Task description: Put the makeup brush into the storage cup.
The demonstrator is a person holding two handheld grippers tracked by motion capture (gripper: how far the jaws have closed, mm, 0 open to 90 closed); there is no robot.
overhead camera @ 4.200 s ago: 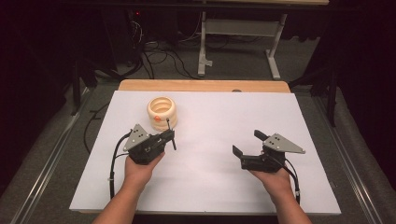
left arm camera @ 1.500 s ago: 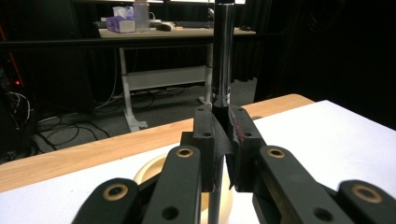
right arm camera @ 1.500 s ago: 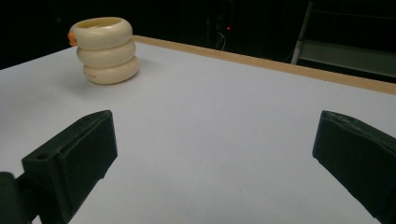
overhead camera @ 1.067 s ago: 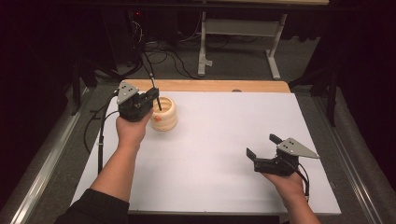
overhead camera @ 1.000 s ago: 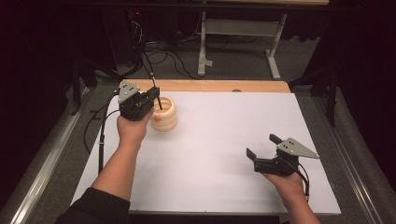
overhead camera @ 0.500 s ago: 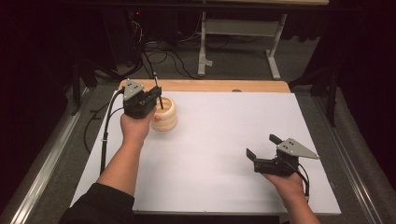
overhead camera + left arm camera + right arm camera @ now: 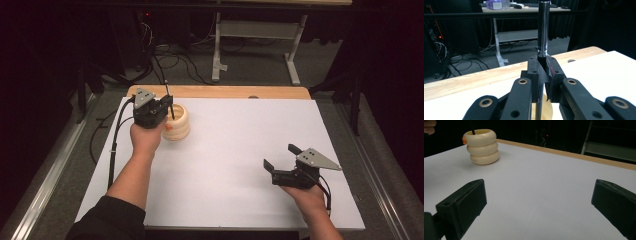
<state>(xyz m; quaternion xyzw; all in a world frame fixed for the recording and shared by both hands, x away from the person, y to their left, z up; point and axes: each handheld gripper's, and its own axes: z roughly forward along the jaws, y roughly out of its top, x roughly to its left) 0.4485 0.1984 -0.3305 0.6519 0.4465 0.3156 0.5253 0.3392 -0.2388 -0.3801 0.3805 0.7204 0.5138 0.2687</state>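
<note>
We see a table [image 7: 235,165] covered by a white sheet, with a strip of bare wood showing along its far edge. We take things from largest to smallest.

Near the far left corner of the table stands a cream holder [image 7: 177,122] shaped like three stacked rings; in the right gripper view it [image 7: 483,146] stands upright on the sheet, with a small orange bit at its rim on the side toward the left hand.

The left gripper [image 7: 161,108] hangs just over the holder's left rim, carried by the left hand [image 7: 146,138], whose forearm reaches far across the table from the near edge. Its jaws are clamped tight on a thin black pen [image 7: 543,30]. In the left gripper view the pen stands nearly upright between the pads, its upper part rising above them and its lower shaft passing down toward the holder's opening. In the high view the pen [image 7: 169,100] tilts a little, its lower end inside the holder.

The right gripper [image 7: 280,159] rests low near the near right corner of the table, well apart from the holder. Its jaws stand wide apart with nothing between them, only bare white sheet.
</note>
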